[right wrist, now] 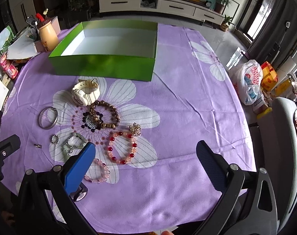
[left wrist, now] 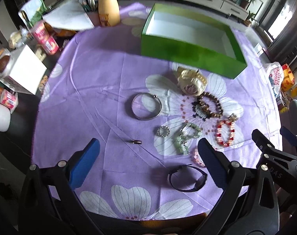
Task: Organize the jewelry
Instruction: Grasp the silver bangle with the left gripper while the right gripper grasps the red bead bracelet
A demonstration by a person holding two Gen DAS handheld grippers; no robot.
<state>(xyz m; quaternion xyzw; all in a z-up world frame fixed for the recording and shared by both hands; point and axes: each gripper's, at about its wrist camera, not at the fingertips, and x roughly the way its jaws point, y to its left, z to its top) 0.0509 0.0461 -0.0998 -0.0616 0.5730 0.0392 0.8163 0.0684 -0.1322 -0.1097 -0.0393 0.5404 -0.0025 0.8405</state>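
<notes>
Both grippers spread wide, nothing held: left gripper [left wrist: 148,154] above the near cloth edge, right gripper [right wrist: 144,156] beside it. Jewelry all loose on the purple flowered tablecloth [right wrist: 187,117]: cream wristwatch [right wrist: 85,92] just in front of the open green cardboard box [right wrist: 109,64], brown wooden bead bracelet [right wrist: 107,115], silver bangle [left wrist: 146,106], red-and-pink bead bracelet [right wrist: 122,146], black band watch [left wrist: 187,178] nearest left gripper. Box interior bare white

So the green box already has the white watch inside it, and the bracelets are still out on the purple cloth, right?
Not quite: the green box is empty. The white watch lies on the purple cloth just in front of it, as the right wrist view shows. The bracelets are indeed still out.
</notes>
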